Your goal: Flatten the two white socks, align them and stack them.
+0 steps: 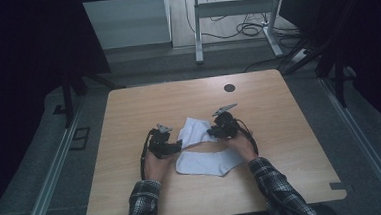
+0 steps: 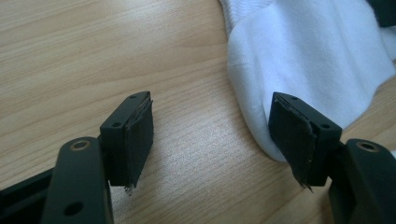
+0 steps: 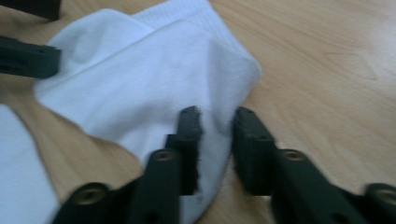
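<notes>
On the table (image 1: 129, 116) two socks lie side by side: the far sock (image 1: 196, 130) sits just behind the near sock (image 1: 208, 162). The left gripper (image 1: 177, 147) is at their left edge, the right gripper (image 1: 213, 132) on the far sock's right end.

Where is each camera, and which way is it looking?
High view: above the person's side, looking forward and down on the table; shows forearms, both hands, left gripper, right gripper, two socks.
Left gripper view: on the left gripper, looking along its open jaws at tabletop and far sock.
Right gripper view: on the right gripper, looking along its jaws, nearly closed over the far sock's edge.
Shared: both gripper views show the far sock.
</notes>
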`<action>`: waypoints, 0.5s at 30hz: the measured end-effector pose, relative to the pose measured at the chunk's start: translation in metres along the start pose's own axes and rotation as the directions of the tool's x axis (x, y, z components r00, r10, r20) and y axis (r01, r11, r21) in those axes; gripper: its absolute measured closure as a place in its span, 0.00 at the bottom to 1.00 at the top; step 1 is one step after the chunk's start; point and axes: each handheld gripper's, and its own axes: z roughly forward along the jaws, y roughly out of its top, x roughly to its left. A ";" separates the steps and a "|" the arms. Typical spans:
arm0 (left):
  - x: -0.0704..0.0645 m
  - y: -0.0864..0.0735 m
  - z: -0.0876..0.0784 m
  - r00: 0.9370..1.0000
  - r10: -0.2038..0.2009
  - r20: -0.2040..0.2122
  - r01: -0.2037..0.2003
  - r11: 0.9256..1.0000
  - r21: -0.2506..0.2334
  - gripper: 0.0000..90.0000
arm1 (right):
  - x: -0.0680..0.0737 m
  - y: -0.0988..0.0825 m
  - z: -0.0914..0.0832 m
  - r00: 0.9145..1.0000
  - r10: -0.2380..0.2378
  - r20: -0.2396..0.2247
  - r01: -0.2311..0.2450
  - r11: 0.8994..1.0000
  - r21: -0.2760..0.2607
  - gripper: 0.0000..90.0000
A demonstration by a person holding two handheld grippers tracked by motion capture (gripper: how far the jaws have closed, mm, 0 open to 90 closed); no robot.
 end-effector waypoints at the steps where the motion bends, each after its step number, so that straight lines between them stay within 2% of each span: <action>1: 0.000 0.000 0.000 1.000 0.000 0.000 0.000 1.000 -0.004 0.35 | 0.002 0.000 -0.001 1.000 -0.002 0.006 0.002 1.000 0.004 0.94; 4: 0.000 -0.002 0.000 1.000 0.002 0.000 -0.002 1.000 -0.016 0.34 | 0.005 0.003 -0.007 0.999 -0.030 0.046 0.029 0.999 0.020 0.95; 7: -0.001 -0.003 0.002 1.000 0.013 0.000 -0.013 1.000 -0.021 0.30 | 0.006 0.012 -0.026 0.996 -0.056 0.069 0.056 0.998 0.010 0.95; 9: -0.002 -0.003 0.003 1.000 0.007 0.000 -0.007 1.000 -0.024 0.28 | 0.008 0.019 -0.039 0.995 -0.067 0.070 0.068 0.998 -0.016 0.95; 11: -0.002 -0.003 0.003 1.000 0.010 -0.001 -0.010 1.000 -0.025 0.27 | 0.017 0.030 -0.053 0.995 -0.081 0.052 0.083 0.996 -0.041 0.94; 13: -0.001 -0.003 0.003 1.000 0.011 0.001 -0.011 1.000 -0.026 0.27 | 0.028 0.036 -0.058 0.994 -0.110 0.029 0.112 0.992 -0.064 0.89; 15: 0.000 -0.003 0.002 1.000 0.007 -0.003 -0.007 1.000 -0.023 0.27 | 0.040 0.039 -0.054 0.990 -0.134 -0.031 0.132 0.989 -0.067 0.83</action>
